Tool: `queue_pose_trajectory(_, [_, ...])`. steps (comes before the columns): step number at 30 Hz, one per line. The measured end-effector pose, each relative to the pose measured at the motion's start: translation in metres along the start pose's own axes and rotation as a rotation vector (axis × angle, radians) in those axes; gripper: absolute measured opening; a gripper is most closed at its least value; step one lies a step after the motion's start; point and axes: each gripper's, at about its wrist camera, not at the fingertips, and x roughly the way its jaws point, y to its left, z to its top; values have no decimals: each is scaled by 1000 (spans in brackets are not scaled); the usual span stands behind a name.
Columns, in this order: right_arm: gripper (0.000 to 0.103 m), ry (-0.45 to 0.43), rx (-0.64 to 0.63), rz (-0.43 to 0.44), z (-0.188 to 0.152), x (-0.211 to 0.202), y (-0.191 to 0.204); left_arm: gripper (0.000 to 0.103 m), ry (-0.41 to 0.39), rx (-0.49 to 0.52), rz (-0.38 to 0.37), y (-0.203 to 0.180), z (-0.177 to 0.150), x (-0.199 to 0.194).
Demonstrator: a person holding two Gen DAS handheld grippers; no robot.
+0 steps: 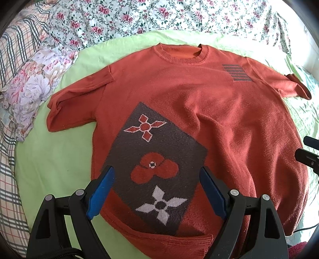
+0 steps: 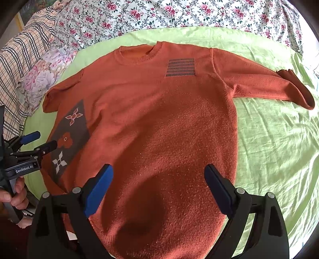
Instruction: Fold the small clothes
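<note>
- An orange sweater (image 1: pixel 199 103) lay spread face up on a light green sheet (image 1: pixel 59 155), collar toward the far side and hem nearest the cameras.
- The left gripper (image 1: pixel 157 185) hung over the lower part of the sweater with its jaws spread wide; its blue pads (image 1: pixel 101 191) flanked a brown patch (image 1: pixel 155 159) with flower motifs and gripped nothing.
- The right gripper (image 2: pixel 159 185) hovered above the plain orange body of the sweater, jaws likewise wide apart and empty.
- In the right wrist view, a hand (image 2: pixel 16 195) held the left gripper's handle at the sweater's left edge.
- The left sleeve (image 1: pixel 77 101) was bent back on itself, stopping short of a floral pillow (image 1: pixel 33 89) just beside it.
- The right sleeve (image 2: pixel 263 81) stretched straight out, its cuff (image 2: pixel 299 89) turned up and ending near the sheet's far right edge.
- The hem (image 1: pixel 179 241) seemed slightly rumpled under the left gripper, though the fingers hid part of it.
- A striped grey patch (image 2: pixel 180 67) sat on the chest near the collar (image 2: pixel 139 53).
- Bare green sheet lay open to the right of the body and in a narrower band on the left.
- A flowered quilt (image 2: pixel 179 14) bordered the sheet at the back, and a plaid cloth (image 1: pixel 12 59) at the left.
</note>
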Motion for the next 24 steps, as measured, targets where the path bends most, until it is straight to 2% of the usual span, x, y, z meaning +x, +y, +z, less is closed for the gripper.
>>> queue_pose_trajectory(8, [93, 10, -2, -3, -1, 3, 1, 87, 54, 8, -3, 0, 0, 3])
queue_pose_trajectory(10, [93, 9, 2, -3, -1, 3, 0, 87, 66, -4, -27, 1, 0, 4])
queue_pose_trajectory(15, [93, 42, 23, -18, -1, 5, -5, 88, 53, -24, -51, 1, 0, 9])
queue_pose_trajectory(21, [93, -7, 58, -5, 1, 6, -17, 89, 79, -19, -60, -5, 3, 17])
queue_pose_trajectory(24, [93, 1, 92, 6, 1, 7, -26, 89, 97, -20, -75, -8, 7, 23])
